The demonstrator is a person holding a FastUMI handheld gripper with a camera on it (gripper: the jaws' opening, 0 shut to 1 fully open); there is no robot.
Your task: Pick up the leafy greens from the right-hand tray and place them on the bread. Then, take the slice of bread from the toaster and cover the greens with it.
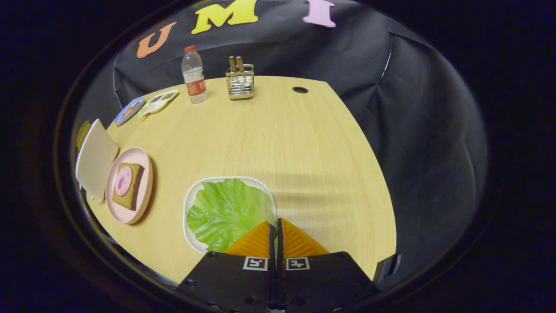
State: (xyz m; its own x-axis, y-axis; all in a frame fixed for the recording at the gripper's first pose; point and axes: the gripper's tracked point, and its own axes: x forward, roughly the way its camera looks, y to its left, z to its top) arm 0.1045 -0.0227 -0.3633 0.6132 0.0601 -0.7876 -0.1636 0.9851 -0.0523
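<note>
While the pale wooden desk [278, 130] carried everything, a flat off-white toaster-like slab [94, 158] stood at its far left edge, a yellowish piece [82, 132] showing behind it; just right of that lay a round pink plate [143, 167] bearing a brown square slice of bread [134, 184] topped with a round pink slice of ham [123, 181]; farther back, near the desk's rear left rim, sat a small round blue plate [129, 110] and, touching or just beside it, a white divided dish [158, 102]; right of these stood an upright clear plastic water bottle with a red cap [193, 76], then a wire metal holder with two brown handles [239, 80], then a small dark hole [300, 90] in the desk; nearer, the bright green lettuce leaf [223, 213] lay in a white rounded-square tray [187, 204], just ahead and left of the tongs [275, 228]; the tongs were clenched with only a thin gap, grasping nothing, their tips over the tray's right edge.
</note>
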